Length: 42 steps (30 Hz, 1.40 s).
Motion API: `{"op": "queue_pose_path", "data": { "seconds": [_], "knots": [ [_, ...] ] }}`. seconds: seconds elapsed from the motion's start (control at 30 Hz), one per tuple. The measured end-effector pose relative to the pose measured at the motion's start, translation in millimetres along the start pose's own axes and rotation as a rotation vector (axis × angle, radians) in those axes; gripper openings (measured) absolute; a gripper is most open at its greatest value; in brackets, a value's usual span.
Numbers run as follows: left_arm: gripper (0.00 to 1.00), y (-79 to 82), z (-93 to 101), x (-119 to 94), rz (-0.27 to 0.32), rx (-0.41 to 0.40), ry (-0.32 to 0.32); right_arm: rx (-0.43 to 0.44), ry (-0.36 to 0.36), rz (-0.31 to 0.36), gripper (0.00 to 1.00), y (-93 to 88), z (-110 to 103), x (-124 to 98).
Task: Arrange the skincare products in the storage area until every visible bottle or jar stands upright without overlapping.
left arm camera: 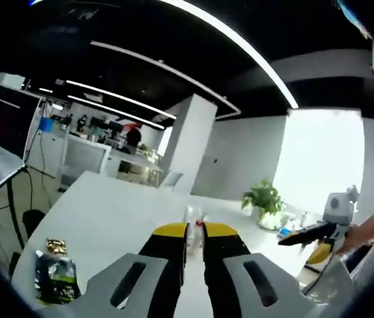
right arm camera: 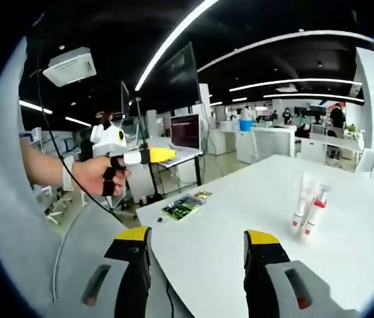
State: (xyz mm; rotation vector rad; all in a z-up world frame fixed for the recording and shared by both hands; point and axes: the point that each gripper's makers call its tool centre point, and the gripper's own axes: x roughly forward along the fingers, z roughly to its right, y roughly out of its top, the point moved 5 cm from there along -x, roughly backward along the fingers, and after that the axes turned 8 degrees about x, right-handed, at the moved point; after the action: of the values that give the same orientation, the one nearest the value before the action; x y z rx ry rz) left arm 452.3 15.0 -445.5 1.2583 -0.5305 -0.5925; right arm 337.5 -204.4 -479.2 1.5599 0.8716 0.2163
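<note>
Right gripper (right arm camera: 196,246) is hanging wide open, empty, short of the white table (right arm camera: 239,218). Left gripper (left arm camera: 195,233) is nearly closed, empty. Two tubes (right arm camera: 309,212) are standing touching mid-table, beyond the green packet (right arm camera: 183,206); a clumsy approach is risking toppling both.

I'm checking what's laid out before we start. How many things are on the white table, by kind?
White tubes with red caps, standing upright close together: 2
Green snack packet, lying flat near the table's corner: 1
Small gold-wrapped item, beside the packet: 1
Total: 4
</note>
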Motion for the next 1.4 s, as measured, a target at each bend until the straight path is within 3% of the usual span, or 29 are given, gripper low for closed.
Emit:
{"op": "queue_pose_path", "data": {
  "seconds": [0.03,0.07,0.1,0.2,0.23,0.37,0.43,0.5,0.57,0.6,0.67,0.73,0.77,0.8,0.93,1.0,1.07,1.37,1.4],
  "knots": [
    [0.20,-0.6,-1.7,1.0,-0.009,-0.002,-0.009,0.014,-0.017,-0.002,0.59,-2.7,0.9,-0.8],
    [0.11,-0.4,-1.6,1.1,-0.011,0.007,-0.014,0.029,-0.031,-0.003,0.61,-4.5,2.0,-1.6],
    [0.08,0.4,-2.7,0.5,-0.014,0.062,-0.023,0.041,-0.062,-0.003,0.63,-6.9,4.8,-3.4],
    [0.07,-2.7,-11.4,0.3,-0.044,-0.037,0.003,0.018,-0.105,-0.001,0.64,-12.7,7.2,-6.1],
    [0.07,-5.6,-17.4,0.1,-0.066,-0.057,0.032,-0.001,-0.137,-0.008,0.64,-15.6,9.7,-7.3],
    [0.07,-12.0,-31.6,3.2,-0.074,-0.101,0.038,-0.034,-0.188,-0.027,0.64,-24.5,13.6,-9.1],
    [0.07,-15.7,-45.2,4.6,-0.086,-0.022,0.064,-0.067,-0.219,-0.054,0.64,-32.9,16.4,-9.5],
    [0.08,-16.3,-53.9,6.2,-0.072,-0.031,0.065,-0.102,-0.253,-0.071,0.65,-37.0,19.6,-9.2],
    [0.20,-18.2,-66.0,8.0,-0.082,-0.028,0.101,-0.126,-0.266,-0.075,0.65,-37.7,19.7,-7.0],
    [0.24,-18.1,-66.8,9.7,-0.080,-0.016,0.084,-0.143,-0.289,-0.074,0.66,-38.0,21.6,-5.6],
    [0.46,-22.6,-88.5,8.9,-0.125,0.058,0.203,-0.205,-0.328,-0.099,0.65,-39.3,25.2,-3.3],
    [0.67,-34.3,-104.0,9.0,-0.207,-0.002,0.273,-0.286,-0.353,-0.109,0.67,-38.8,24.2,-1.1],
    [0.79,-37.4,-109.4,9.5,-0.217,-0.009,0.292,-0.316,-0.348,-0.128,0.68,-41.8,21.1,1.4],
    [0.83,-41.1,-118.3,10.3,-0.225,-0.010,0.306,-0.336,-0.345,-0.147,0.68,-44.4,19.7,3.2],
    [0.84,-56.2,-141.0,8.6,-0.285,-0.012,0.359,-0.352,-0.322,-0.181,0.67,-50.2,17.9,7.3],
    [0.85,-70.4,-152.6,6.5,-0.369,-0.011,0.386,-0.348,-0.319,-0.194,0.67,-51.7,18.6,7.6],
    [0.88,-88.6,-158.9,4.2,-0.494,-0.025,0.391,-0.344,-0.316,-0.199,0.66,-52.2,18.6,7.5],
    [0.96,-124.7,-187.3,11.1,-0.618,-0.036,0.487,-0.338,-0.280,-0.253,0.63,-61.1,17.1,13.8],
    [0.96,-131.5,-192.7,8.2,-0.668,-0.019,0.511,-0.338,-0.281,-0.256,0.63,-61.5,17.6,13.5]
  ]
}}
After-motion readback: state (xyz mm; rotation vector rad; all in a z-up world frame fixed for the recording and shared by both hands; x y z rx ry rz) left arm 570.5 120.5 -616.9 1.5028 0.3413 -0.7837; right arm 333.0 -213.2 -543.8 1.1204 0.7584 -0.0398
